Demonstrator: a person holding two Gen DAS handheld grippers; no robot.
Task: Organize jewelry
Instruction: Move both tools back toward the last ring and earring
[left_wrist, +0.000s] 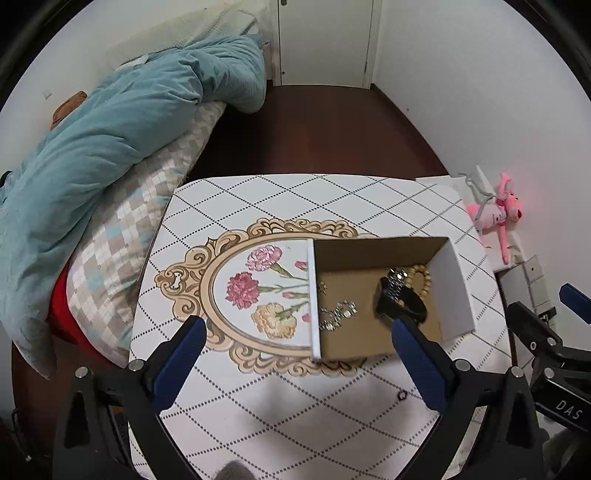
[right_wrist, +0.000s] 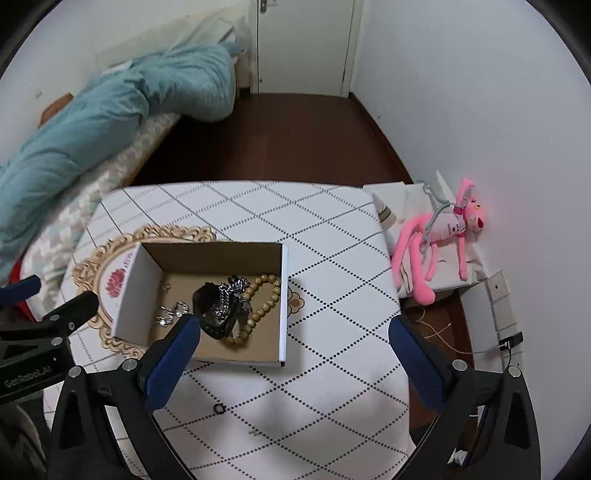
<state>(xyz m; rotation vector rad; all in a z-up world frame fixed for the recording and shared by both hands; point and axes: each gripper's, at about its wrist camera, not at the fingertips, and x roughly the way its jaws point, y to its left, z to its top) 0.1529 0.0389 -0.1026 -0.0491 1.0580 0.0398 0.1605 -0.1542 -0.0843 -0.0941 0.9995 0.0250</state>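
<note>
One quilt (left_wrist: 122, 122), teal and puffy, lies bunched on the bed at far left, over a sheet (left_wrist: 147, 206) of small beige, white and teal squares. Beside it stands one worktop (left_wrist: 258, 406), its cover white with dotted black diamond lines and one printed oval frame (left_wrist: 207, 280) of tan scrollwork holding three carnations.

The left tool (left_wrist: 299, 328) hangs over the worktop's near edge, its two blue textured pads wide apart and grasping nothing.

One box (right_wrist: 284, 295) sits on the worktop, open-topped, white outside and brown card inside. In it, left to right in the right wrist view: one small glittery silver piece (right_wrist: 170, 313) of looped links; one black band (right_wrist: 208, 310), smooth and curved, with a silver link chain (right_wrist: 231, 295) draped on it; one bracelet (right_wrist: 264, 302) of round tan beads, looped against the right wall. The band, chain and bracelet touch; the silver piece lies apart.

One small black ring (right_wrist: 219, 408) lies on the worktop, outside the box and near the front edge.

The right tool (right_wrist: 295, 332) hovers past the box's right side, its pads also spread wide and empty.

At far right one pink plush toy (right_wrist: 439, 236), long-limbed and soft, lies on white paper against the wall.
</note>
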